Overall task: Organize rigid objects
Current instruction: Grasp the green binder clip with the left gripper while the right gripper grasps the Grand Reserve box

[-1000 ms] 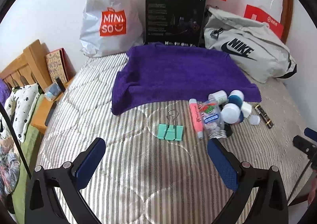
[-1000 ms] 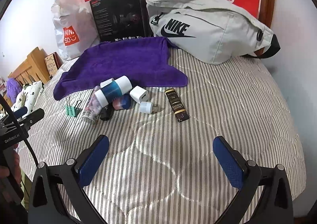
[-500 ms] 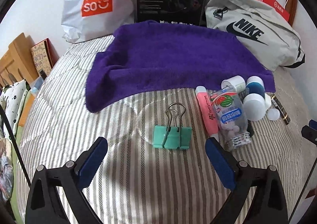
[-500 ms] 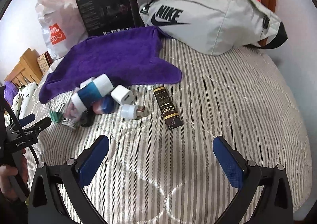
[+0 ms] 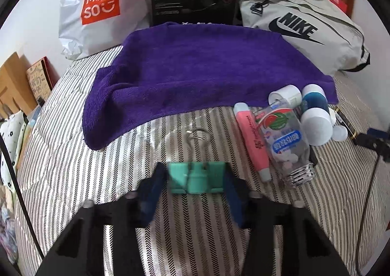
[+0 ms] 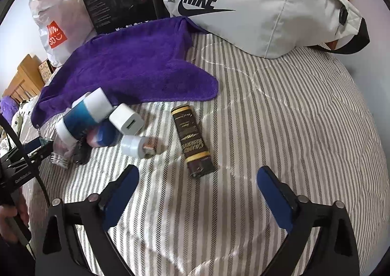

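binder clip point(image 5: 197, 178): mint green, blurred | towel point(image 5: 202, 71): deep purple | bedcover point(image 6: 280, 117): grey and white stripes | pen point(image 5: 252, 138): pink, pale grey caps | chocolate bar point(image 6: 192, 140): dark brown, gold print | charger point(image 6: 126, 121): white | sling bag point(image 6: 268, 7): pale grey, black logo

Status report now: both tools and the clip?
Left tool closing around green binder clip. Right tool wide, closing slightly, empty, near brown bar. Nothing blocking.
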The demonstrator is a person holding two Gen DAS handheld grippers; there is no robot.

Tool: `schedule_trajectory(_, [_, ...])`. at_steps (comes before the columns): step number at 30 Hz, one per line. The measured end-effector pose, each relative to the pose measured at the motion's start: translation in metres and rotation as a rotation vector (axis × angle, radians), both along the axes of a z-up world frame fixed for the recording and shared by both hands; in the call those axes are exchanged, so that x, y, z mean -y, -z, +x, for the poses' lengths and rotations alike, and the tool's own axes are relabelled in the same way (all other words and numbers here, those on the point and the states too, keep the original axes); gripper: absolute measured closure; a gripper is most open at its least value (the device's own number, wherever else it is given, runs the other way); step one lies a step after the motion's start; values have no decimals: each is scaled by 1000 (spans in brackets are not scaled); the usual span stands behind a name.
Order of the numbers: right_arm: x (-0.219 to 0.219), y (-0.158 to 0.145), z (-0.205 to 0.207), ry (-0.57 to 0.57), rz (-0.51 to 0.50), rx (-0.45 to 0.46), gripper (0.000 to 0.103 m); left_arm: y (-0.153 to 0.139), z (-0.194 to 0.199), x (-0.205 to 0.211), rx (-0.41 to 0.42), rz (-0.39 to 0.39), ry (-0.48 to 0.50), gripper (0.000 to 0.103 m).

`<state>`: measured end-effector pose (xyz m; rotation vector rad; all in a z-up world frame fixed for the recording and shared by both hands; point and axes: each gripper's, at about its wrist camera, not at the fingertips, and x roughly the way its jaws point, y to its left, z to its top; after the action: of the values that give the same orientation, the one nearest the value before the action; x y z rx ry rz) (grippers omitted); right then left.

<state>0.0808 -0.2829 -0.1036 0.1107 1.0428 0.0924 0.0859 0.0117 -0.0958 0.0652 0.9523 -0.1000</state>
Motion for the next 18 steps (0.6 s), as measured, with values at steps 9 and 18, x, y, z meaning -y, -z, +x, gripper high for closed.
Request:
schedule_trajectory(9, [-3, 10, 26, -55, -59, -10, 40, -1, -1, -1, 1, -3, 10, 64])
schedule_trajectory(18, [-18, 10, 32, -166, -93, 14, 79, -1, 1, -1, -2, -9, 12, 64])
